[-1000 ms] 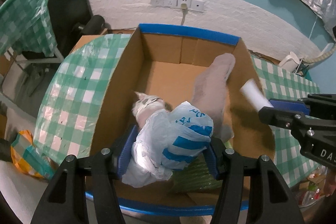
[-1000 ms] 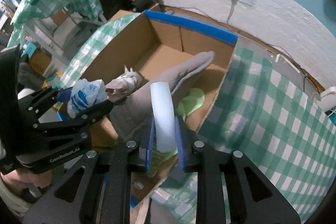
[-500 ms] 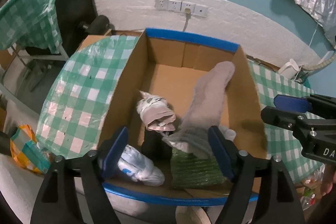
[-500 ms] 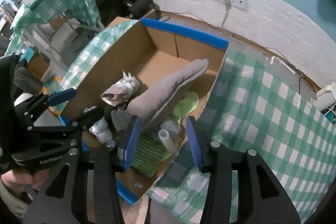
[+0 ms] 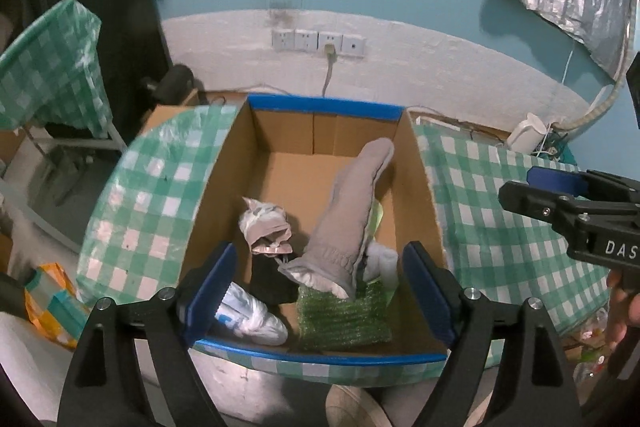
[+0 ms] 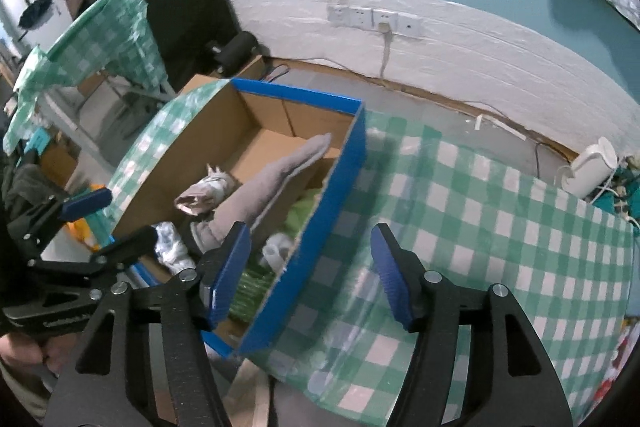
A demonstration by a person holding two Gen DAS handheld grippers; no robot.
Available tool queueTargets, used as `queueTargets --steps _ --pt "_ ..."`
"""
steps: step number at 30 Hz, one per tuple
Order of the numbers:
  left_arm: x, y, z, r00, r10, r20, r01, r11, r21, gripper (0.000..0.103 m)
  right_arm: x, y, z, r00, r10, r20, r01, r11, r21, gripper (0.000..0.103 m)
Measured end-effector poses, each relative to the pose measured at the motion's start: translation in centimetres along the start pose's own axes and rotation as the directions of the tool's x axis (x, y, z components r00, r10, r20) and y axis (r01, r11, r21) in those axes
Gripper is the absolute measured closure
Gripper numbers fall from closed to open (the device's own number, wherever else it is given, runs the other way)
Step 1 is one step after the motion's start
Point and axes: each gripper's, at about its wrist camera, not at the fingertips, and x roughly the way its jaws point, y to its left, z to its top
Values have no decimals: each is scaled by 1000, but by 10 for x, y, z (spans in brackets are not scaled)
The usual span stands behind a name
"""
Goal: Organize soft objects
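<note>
Cardboard box: grey mitten, plastic bag, green pad. Left gripper, right gripper: jaws just opening, wide, empty.

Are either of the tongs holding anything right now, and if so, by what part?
Nothing is held. The left tongs and right tongs have both just been opening, with nothing gripped between them. The white plastic bag and white roll lie in the cardboard box.
</note>
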Motion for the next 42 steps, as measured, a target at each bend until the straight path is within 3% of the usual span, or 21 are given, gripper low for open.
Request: queueTargets --steps 16,21,25,42 --pt "-39 -30 -2 992 -17 124 6 996 89 15 -56 -29 -24 995 -45 93 43 999 31 39" --pt "-44 -33 -5 991 16 133 -28 996 85 14 -61 -27 -23 993 -36 109 34 999 26 39" --pt "-44 -34 -3 993 -7 120 -2 997 77 14 -63 -26 -23 993 -32 111 29 999 25 39" --pt "-46 -36 -5 991 19 135 -32 995 92 14 -66 -24 -22 993 -32 114 29 999 22 39"
